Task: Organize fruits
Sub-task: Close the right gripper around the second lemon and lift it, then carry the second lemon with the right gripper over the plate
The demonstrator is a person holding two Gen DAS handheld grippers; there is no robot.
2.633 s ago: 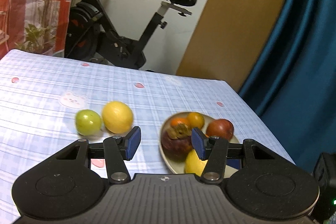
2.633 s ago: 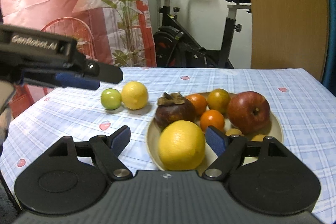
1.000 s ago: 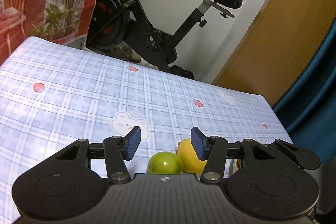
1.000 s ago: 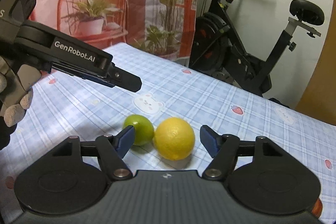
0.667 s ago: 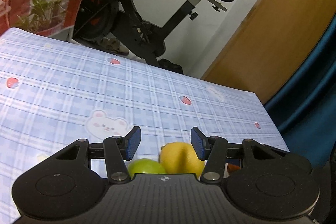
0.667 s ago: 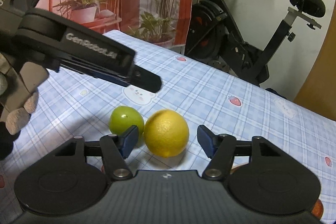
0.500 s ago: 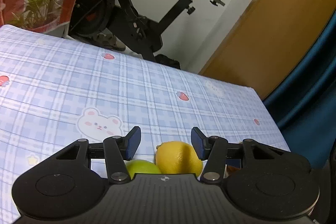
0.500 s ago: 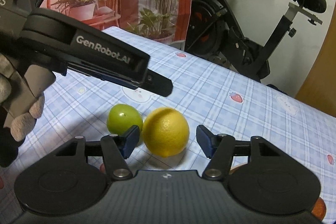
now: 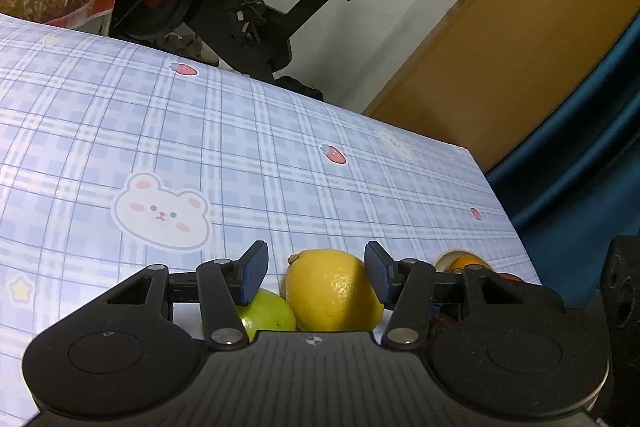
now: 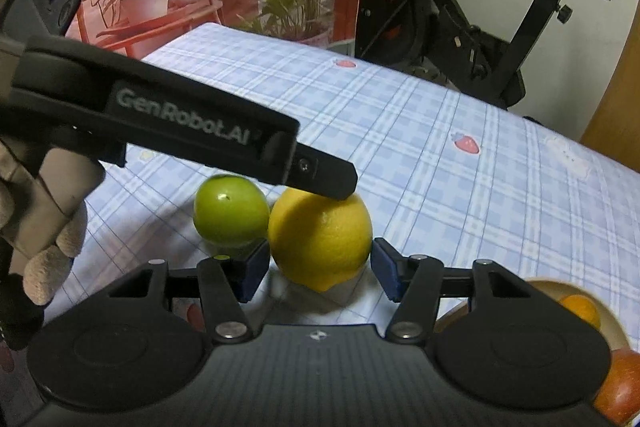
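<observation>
Left hand-held gripper [image 9: 316,273] spread around lemon [image 9: 332,291].

Dim indoor light, soft shadows, fisheye-bent edges, perhaps slight blur.

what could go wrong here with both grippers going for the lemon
Both the left gripper and the right gripper are open around the same lemon, so they may collide or squeeze it from two directions. The green fruit appears to touch the lemon, with a blue pad close beside it, so closing could nudge it and send it rolling across the tablecloth.
</observation>
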